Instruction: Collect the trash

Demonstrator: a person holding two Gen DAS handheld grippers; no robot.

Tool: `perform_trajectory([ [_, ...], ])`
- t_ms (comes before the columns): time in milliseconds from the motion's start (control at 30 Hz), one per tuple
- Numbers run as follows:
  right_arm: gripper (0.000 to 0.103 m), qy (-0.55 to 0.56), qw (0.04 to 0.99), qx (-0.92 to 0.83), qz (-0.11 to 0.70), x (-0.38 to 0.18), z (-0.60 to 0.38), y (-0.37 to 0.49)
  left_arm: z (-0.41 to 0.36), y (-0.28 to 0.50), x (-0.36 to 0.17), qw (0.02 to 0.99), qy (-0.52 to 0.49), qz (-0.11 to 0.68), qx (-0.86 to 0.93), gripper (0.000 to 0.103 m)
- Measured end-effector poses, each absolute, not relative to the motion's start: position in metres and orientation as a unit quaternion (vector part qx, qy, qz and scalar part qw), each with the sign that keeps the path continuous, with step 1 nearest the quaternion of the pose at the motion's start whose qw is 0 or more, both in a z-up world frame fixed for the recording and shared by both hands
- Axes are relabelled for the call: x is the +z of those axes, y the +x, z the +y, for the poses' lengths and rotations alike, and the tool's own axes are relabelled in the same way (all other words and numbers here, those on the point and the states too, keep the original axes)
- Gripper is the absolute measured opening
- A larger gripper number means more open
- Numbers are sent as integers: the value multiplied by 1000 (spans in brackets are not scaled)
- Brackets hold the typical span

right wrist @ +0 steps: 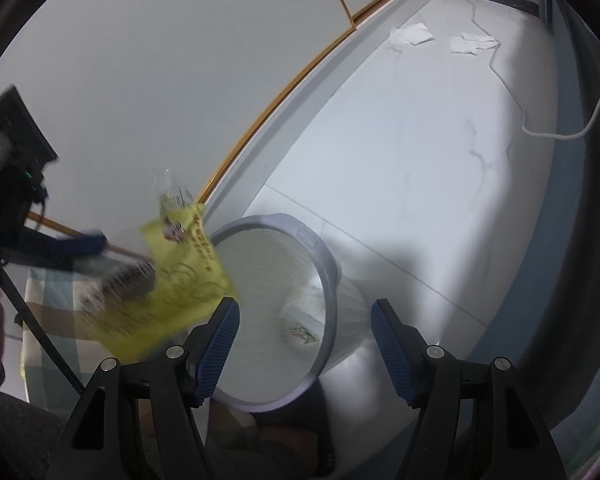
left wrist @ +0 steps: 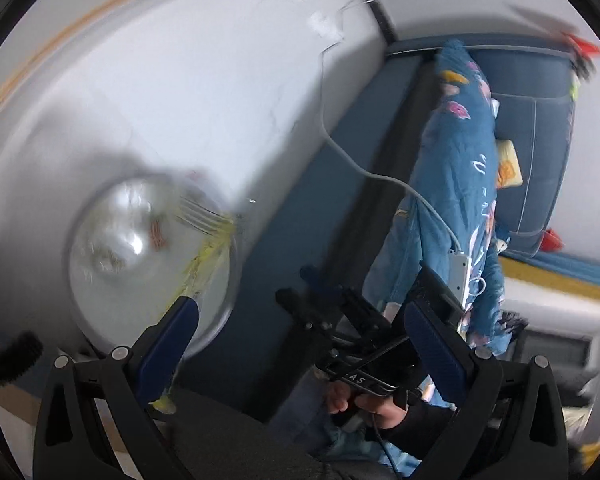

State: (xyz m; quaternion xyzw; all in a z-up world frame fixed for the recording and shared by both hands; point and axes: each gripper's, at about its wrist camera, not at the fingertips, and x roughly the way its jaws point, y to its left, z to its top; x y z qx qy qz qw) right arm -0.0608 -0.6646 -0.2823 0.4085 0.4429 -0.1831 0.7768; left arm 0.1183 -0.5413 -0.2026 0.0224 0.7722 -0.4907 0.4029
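A pale grey wastebasket (right wrist: pixel 324 264) stands on white marble-look floor tiles (right wrist: pixel 440 168), with a crumpled wrapper lying inside. Just left of its rim hangs a yellow and clear plastic snack wrapper (right wrist: pixel 184 276), blurred, printed with red text and a dark barcode patch. The left gripper (left wrist: pixel 300 336) has spread jaws, the wrapper against one finger. The right gripper (right wrist: pixel 304 340), jaws apart, holds nothing above the basket.

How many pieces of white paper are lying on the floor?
2. One piece lies near the far wall; the other piece lies just to its right, beside the white cable. More may be hidden.
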Motion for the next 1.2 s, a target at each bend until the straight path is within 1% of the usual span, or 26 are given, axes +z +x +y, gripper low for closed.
perform_trajectory([
  [67, 68, 408, 777, -182, 444, -282, -664, -60, -540, 124, -193, 397, -26, 769, -501, 101],
  [133, 68, 406, 778, -181, 444, -282, -663, -60, -539, 133, -177, 437, -36, 738, -513, 101],
  [167, 68, 405, 779, -181, 444, -282, -663, -60, -538, 137, -182, 471, -4, 735, -488, 101],
  [200, 69, 405, 779, -181, 444, -282, -663, -59, -538, 136, -192, 476, 30, 751, -458, 101],
  [233, 69, 404, 778, -181, 446, -283, -662, -59, -537, 132, -205, 459, 59, 776, -428, 100],
  [267, 69, 404, 778, -180, 446, -283, -662, -59, -537, 129, -203, 454, 65, 777, -430, 100],
  [367, 69, 407, 778, -181, 443, -283, -665, -60, -543, 118, -181, 489, 101, 721, -481, 101],
  [400, 69, 406, 778, -181, 443, -283, -665, -59, -545, 119, -189, 504, 131, 718, -461, 101],
  [433, 69, 406, 778, -181, 444, -284, -665, -58, -542, 124, -206, 495, 142, 744, -425, 101],
  [500, 69, 404, 777, -181, 446, -285, -664, -58, -533, 130, -217, 474, 102, 771, -413, 101],
  [533, 69, 404, 778, -181, 445, -284, -664, -58, -529, 131, -215, 480, 93, 766, -416, 101],
  [700, 70, 403, 780, -178, 445, -284, -663, -57, -509, 132, -179, 566, 131, 702, -412, 101],
  [900, 70, 384, 791, -170, 445, -266, -658, -52, -457, 139, -118, 678, 97, 621, -382, 101],
  [1033, 70, 369, 812, -163, 423, -226, -656, -48, -415, 130, -80, 743, 81, 563, -353, 101],
  [1200, 70, 332, 856, -144, 370, -151, -637, -34, -355, 119, -34, 808, 46, 496, -314, 101],
])
